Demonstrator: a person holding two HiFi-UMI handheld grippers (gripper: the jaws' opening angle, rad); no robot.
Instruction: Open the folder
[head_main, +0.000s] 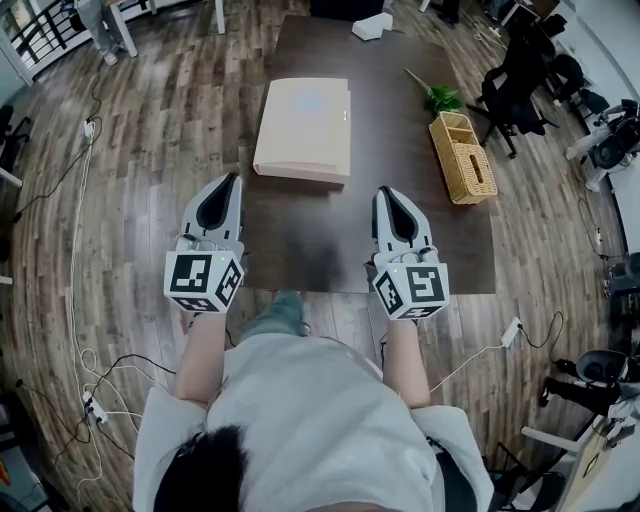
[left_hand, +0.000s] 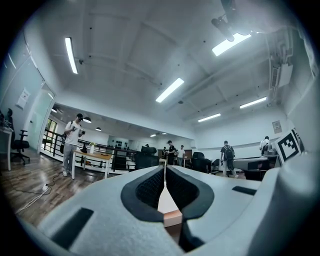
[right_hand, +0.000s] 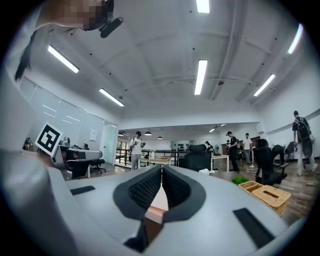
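- Closest to the head camera is the person's pale shirt (head_main: 300, 420), with both forearms reaching out over the near edge of the dark table (head_main: 420, 240).
- Left gripper (head_main: 233, 178) and right gripper (head_main: 384, 190) hover apart above that edge. Each has its jaws pressed together at the tips, with nothing between them.
- Folder (head_main: 303, 128), pale and closed, lies flat on the table just ahead, nearer the left gripper.
- Step in hand, by judgement: the approach, with the cover not yet touched.
- Next move likely calls for parting one pair of jaws and pinching the cover's free edge. Which edge lifts cannot be told.
- Wicker basket (head_main: 462, 157) and green plant (head_main: 438, 98) sit well off to the right. Neither stands in the way.
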